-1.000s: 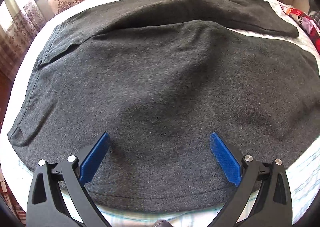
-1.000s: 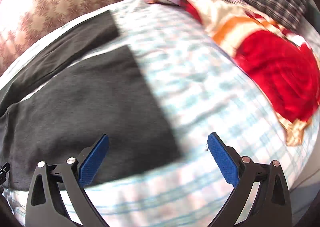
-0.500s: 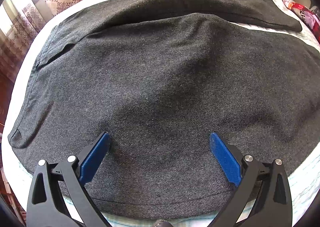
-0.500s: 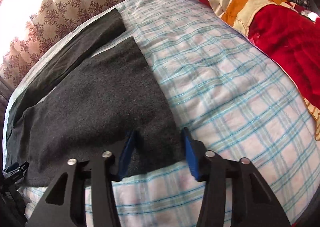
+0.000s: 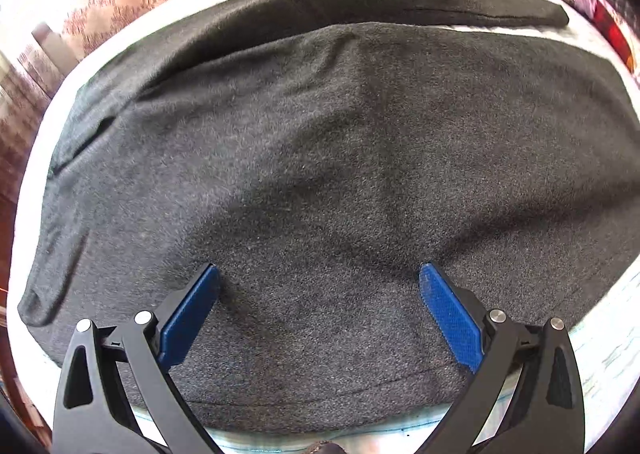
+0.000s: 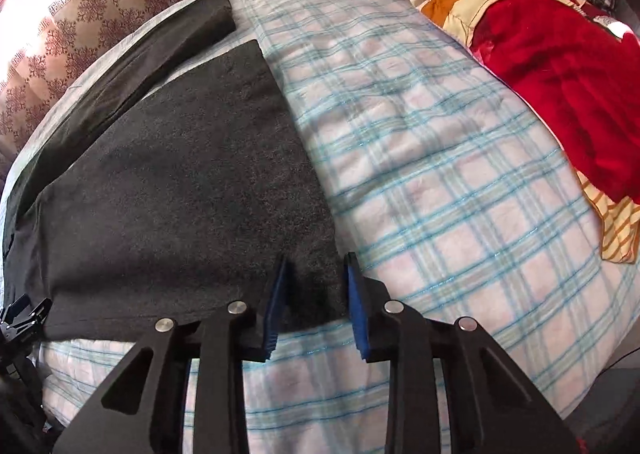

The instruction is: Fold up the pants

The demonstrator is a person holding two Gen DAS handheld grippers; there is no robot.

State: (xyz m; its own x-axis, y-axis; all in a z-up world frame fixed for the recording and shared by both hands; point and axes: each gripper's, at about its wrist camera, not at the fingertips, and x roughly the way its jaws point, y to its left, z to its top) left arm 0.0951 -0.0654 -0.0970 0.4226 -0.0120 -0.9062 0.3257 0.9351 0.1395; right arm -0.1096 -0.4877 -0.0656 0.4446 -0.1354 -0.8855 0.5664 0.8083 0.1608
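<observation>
Both grippers tilting steeply down over bed. Left gripper (image 5: 319,274) jaws spread wide over dark grey pants (image 5: 340,174), waist end. Right gripper (image 6: 316,274) jaws narrowed, pinching near leg's hem corner. Only rt view showing plaid sheet (image 6: 440,174), red quilt (image 6: 560,66). Patterned curtain (image 6: 100,2) far side.

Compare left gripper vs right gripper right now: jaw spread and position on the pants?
Left gripper has jaws spread wide over mid-fabric of the pants; right gripper has jaws narrowed around the hem corner. Left pads bracket flat cloth; right pads bracket a cloth edge. Both have blue pads and point downward.
</observation>
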